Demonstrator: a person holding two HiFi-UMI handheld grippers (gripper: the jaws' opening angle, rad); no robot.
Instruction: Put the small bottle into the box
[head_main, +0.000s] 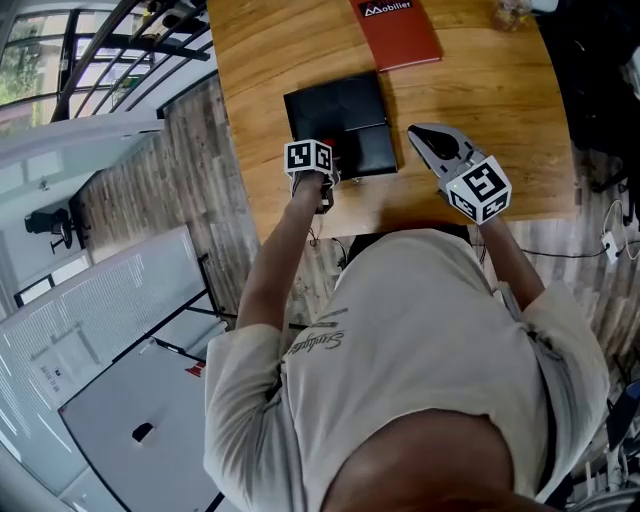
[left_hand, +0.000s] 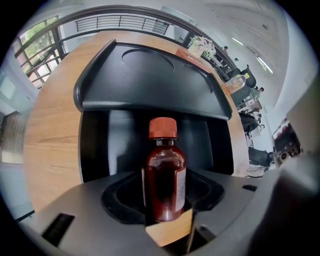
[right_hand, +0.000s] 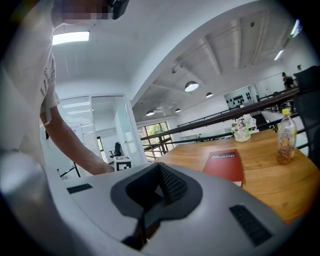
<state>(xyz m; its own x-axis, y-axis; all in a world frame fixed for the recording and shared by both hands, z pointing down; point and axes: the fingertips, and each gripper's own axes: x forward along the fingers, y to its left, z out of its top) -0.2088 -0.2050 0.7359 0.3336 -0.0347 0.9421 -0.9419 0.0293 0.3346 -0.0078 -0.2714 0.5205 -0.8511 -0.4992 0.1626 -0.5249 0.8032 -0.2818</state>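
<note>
At the table's (head_main: 480, 90) near edge, on the left, the left gripper (head_main: 318, 160) reaches forward from the person's bare arm, its marker cube facing up. Its jaws are clamped on a small brown bottle (left_hand: 165, 175) with an orange-red cap. The bottle stands upright between them, with a pale label on its right side. A strip of wood grain shows under its base, and I cannot tell whether the base touches anything. Just beyond the bottle sits the black box (left_hand: 145, 80). Its lid is tipped up and back and its dark inside faces the gripper. The bottle is at the box's near side and not yet inside it.

Farther right, the right gripper (head_main: 425, 140) hovers above the wood beside the box's right edge, apart from it. Its jaws are pressed together with nothing between them. Beyond it, a red book (head_main: 400, 32) lies flat near the table's far side. A clear drink bottle (right_hand: 286, 136) with a yellow cap stands to the right of the book, and a small bunch of flowers (right_hand: 243, 127) stands behind them.
</note>
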